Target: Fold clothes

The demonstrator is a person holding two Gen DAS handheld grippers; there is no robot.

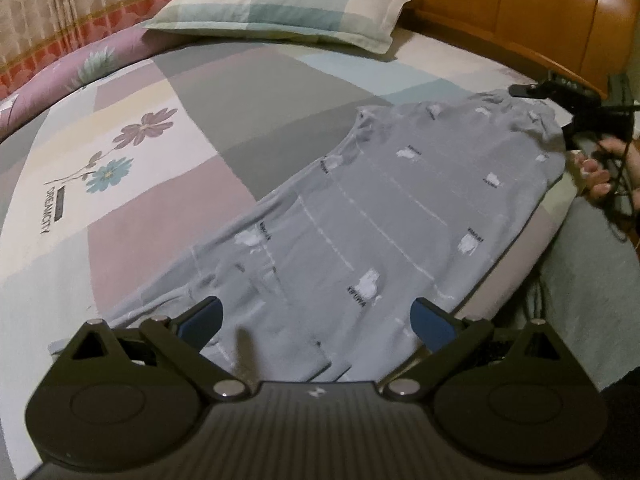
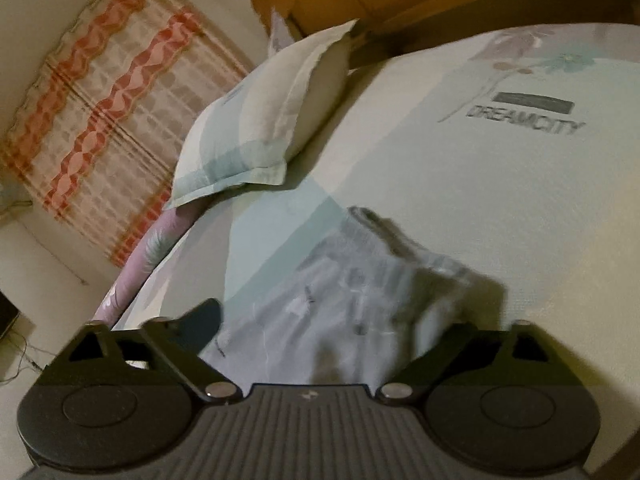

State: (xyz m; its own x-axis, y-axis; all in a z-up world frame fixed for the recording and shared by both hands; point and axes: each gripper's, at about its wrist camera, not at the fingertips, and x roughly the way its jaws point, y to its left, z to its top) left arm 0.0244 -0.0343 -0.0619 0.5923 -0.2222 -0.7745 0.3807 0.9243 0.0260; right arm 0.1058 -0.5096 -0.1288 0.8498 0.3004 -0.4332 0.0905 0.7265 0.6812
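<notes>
As the grey garment was spread lengthwise on the bed, the left gripper was held wide over one end, presumably to take it, while the right gripper, also gaping, was kept at the far end.

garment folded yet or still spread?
Mostly spread: the garment lies flat lengthwise on the bed, near end rumpled, far end at the right gripper.

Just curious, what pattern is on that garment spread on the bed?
Grey garment with thin white lines and small white patches; clearest in the left wrist view.
</notes>
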